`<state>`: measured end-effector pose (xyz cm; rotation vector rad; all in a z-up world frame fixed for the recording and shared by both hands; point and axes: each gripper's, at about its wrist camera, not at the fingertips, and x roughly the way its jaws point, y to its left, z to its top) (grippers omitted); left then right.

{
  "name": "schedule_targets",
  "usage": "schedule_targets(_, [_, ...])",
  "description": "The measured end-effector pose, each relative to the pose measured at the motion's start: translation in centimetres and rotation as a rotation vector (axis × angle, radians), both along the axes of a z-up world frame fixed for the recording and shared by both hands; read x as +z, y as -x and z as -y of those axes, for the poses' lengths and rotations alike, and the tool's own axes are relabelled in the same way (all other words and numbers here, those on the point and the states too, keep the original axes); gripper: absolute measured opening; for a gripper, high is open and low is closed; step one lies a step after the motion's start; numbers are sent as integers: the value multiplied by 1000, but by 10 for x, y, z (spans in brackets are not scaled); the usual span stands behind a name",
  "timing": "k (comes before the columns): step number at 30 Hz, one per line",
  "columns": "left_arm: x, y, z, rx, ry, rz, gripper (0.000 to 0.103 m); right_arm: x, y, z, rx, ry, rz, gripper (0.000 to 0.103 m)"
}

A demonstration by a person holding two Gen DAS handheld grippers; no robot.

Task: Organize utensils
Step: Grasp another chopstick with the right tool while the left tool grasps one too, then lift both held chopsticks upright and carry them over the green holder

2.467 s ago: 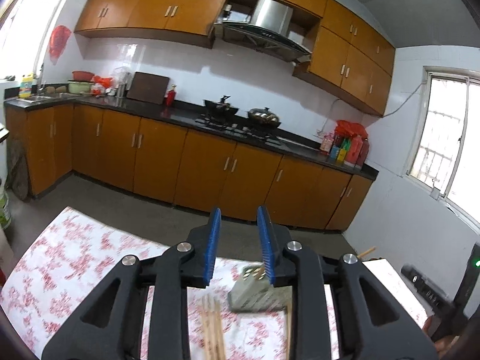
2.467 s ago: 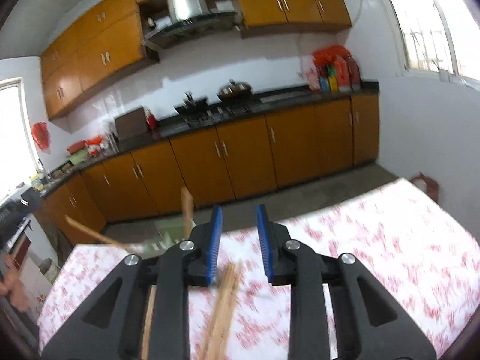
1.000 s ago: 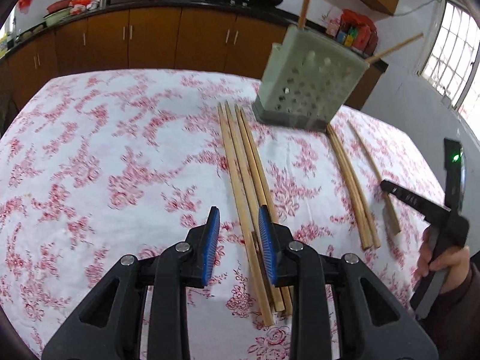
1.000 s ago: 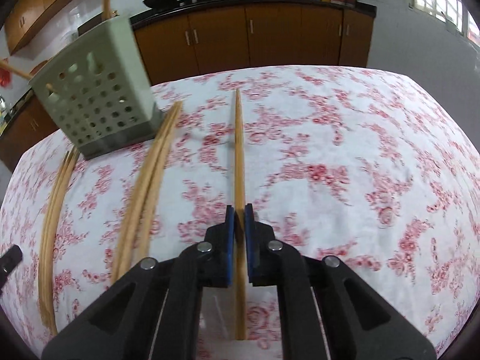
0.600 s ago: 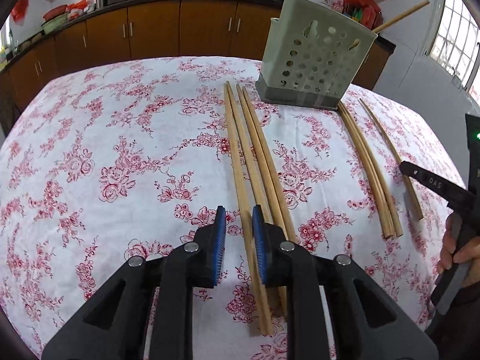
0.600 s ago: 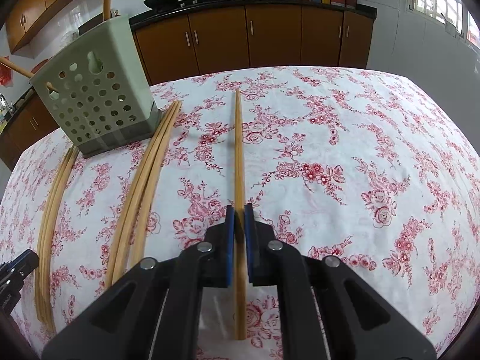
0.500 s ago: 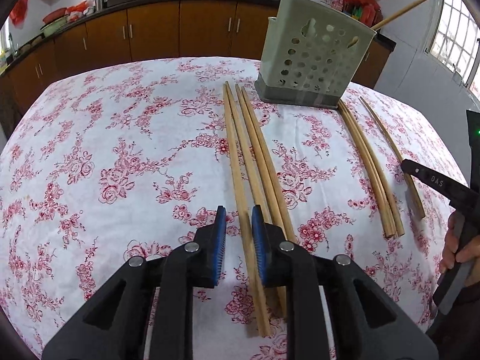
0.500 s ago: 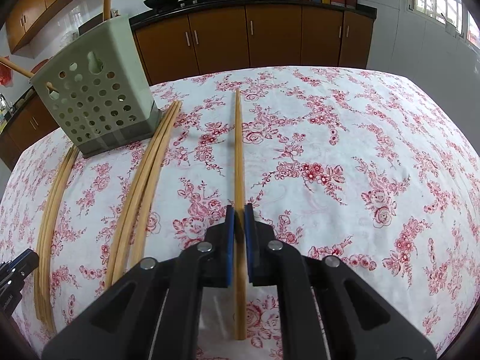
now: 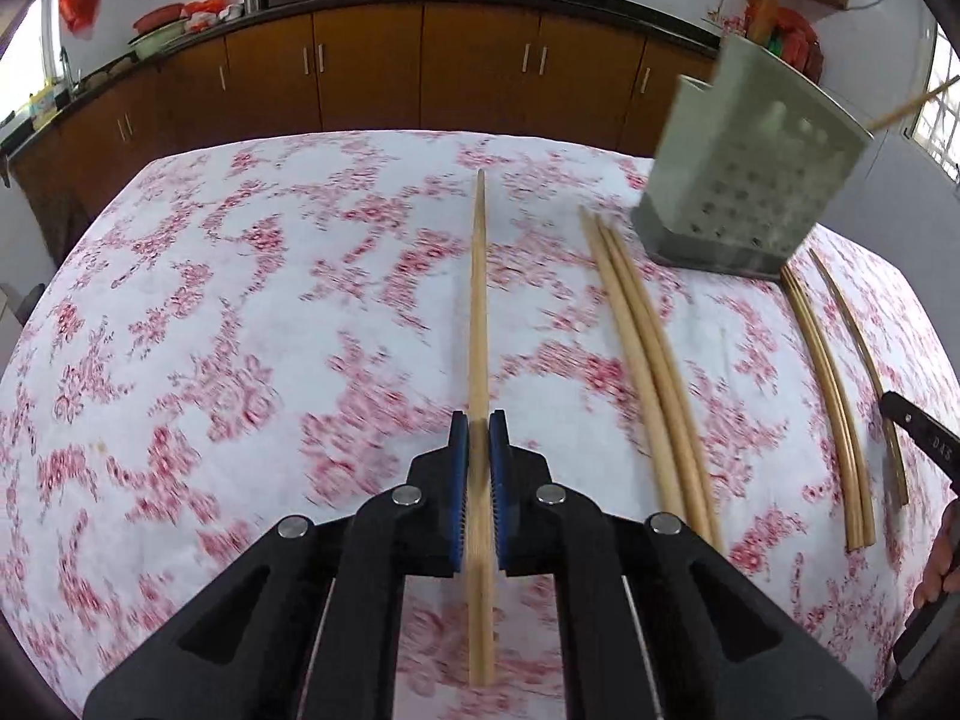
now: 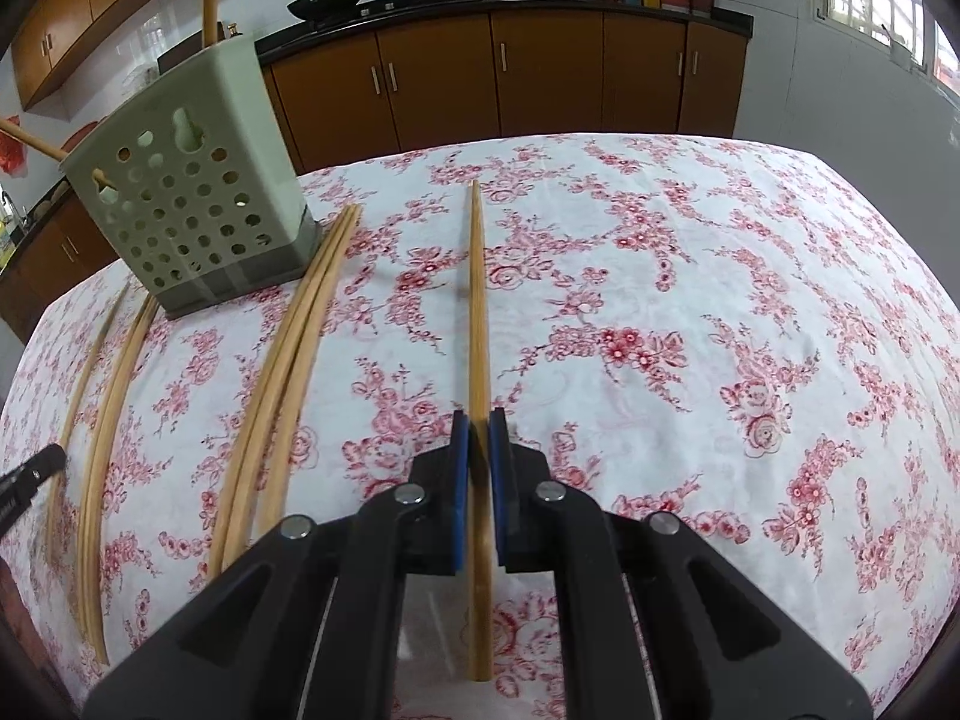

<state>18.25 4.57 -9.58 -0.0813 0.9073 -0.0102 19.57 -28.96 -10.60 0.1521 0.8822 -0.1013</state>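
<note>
Meanwhile, we've got both grippers, left [image 9: 478, 429] & right [image 10: 478, 427], each pinching one long pale bamboo chopstick [image 9: 478, 300] near its thick end, tips far out over the floral cloth. Risk: sticks pivot, missing the perforated grey-green plastic holder [image 10: 186, 198] far left.

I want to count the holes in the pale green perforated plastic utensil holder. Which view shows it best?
The right wrist view: the pale green perforated utensil holder is sharp there, two faces and dark base fully visible, chopsticks poking out. The left wrist view shows it motion-blurred near the frame's right edge, holes smeared.
</note>
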Motion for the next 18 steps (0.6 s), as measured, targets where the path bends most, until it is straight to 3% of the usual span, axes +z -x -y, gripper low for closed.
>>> schedule_targets(18, [0, 6, -11, -28, 54, 28, 9, -1, 0, 0, 17, 2, 7, 9])
